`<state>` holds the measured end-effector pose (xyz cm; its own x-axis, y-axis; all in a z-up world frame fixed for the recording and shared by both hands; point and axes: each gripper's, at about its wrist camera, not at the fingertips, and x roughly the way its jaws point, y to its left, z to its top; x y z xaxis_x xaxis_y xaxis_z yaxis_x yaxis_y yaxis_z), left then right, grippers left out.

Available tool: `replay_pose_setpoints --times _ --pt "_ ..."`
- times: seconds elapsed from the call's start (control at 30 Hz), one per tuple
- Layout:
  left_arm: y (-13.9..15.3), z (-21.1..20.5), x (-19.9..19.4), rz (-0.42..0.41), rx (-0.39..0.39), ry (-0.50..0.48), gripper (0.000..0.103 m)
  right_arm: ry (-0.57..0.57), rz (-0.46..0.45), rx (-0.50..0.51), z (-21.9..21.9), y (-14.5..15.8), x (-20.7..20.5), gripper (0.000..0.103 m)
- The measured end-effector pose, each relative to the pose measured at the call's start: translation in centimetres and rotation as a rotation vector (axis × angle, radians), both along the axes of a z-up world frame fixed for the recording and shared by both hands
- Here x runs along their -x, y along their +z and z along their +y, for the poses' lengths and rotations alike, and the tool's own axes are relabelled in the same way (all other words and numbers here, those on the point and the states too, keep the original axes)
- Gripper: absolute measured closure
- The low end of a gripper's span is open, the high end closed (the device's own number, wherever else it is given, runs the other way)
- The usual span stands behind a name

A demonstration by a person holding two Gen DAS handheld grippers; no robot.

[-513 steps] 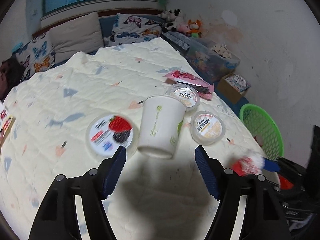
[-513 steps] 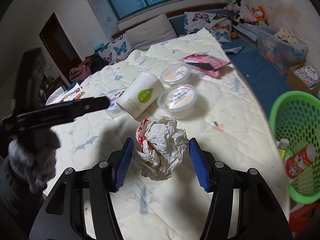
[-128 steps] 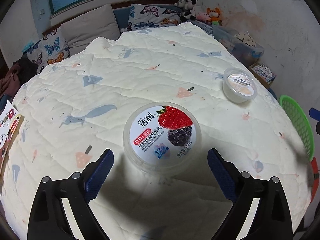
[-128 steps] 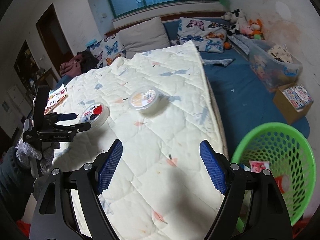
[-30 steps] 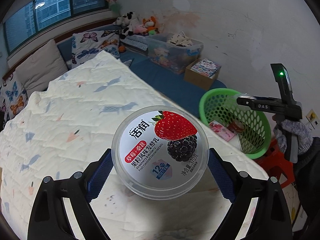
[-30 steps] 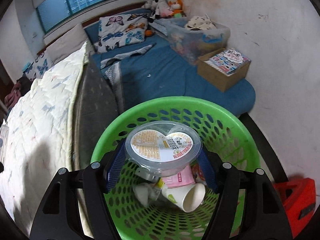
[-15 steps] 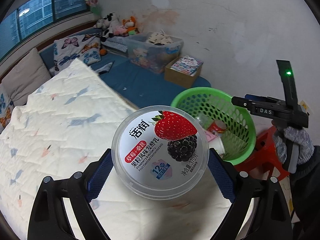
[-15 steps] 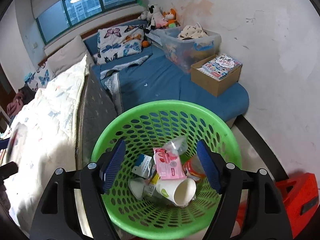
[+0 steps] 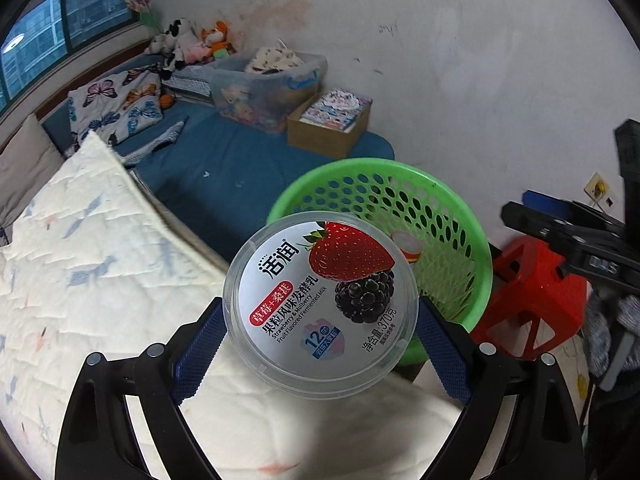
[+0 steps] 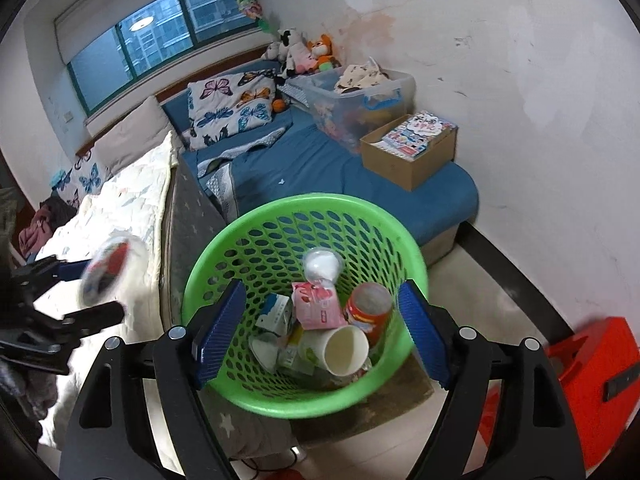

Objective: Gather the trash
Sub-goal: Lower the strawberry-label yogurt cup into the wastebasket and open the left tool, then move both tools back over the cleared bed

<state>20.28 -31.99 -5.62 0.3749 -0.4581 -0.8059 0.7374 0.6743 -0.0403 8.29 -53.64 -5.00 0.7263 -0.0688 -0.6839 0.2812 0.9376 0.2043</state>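
My left gripper (image 9: 320, 344) is shut on a round clear yogurt tub (image 9: 320, 304) with a strawberry and mulberry lid, held in the air just short of the green mesh basket (image 9: 452, 216). The tub shows blurred at the left of the right wrist view (image 10: 108, 272). My right gripper (image 10: 320, 332) is open and empty above the basket (image 10: 256, 248). Inside lie a paper cup (image 10: 344, 348), a red can (image 10: 368, 304), a pink wrapper (image 10: 316, 304) and clear tubs.
The bed with a cream quilt (image 9: 80, 248) is at the left, its edge beside the basket. A red stool (image 9: 532, 296) stands to the basket's right. A blue mat (image 10: 320, 160) with a cardboard box (image 10: 412, 148) and a plastic bin (image 10: 356, 92) lies behind.
My left gripper has carried the yogurt tub off the bed toward the basket. My right gripper let its tub fall into the basket and now stands open and a little higher.
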Motion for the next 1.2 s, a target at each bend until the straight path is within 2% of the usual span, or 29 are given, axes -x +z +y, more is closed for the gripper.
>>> replay_pose_setpoints --times 0.3,0.6,0.9,1.2 --pt "-1.3 -4.6 -0.8 0.057 -0.009 -0.015 0.013 -0.033 -0.009 -0.017 -0.9 -0.1 1.7 0.024" --pt "-2.0 -7.2 -1.5 0.136 0.031 -0.017 0.012 -0.056 -0.017 -0.032 -1.9 -0.2 3.1 0.024" --pt "-1.7 -5.7 -1.2 0.149 0.070 -0.022 0.011 -0.061 -0.033 -0.054 -1.7 -0.3 3.6 0.024" --pt "0.3 -1.9 0.3 0.084 0.096 0.009 0.011 -0.029 -0.052 -0.070 -0.2 0.3 3.7 0.024"
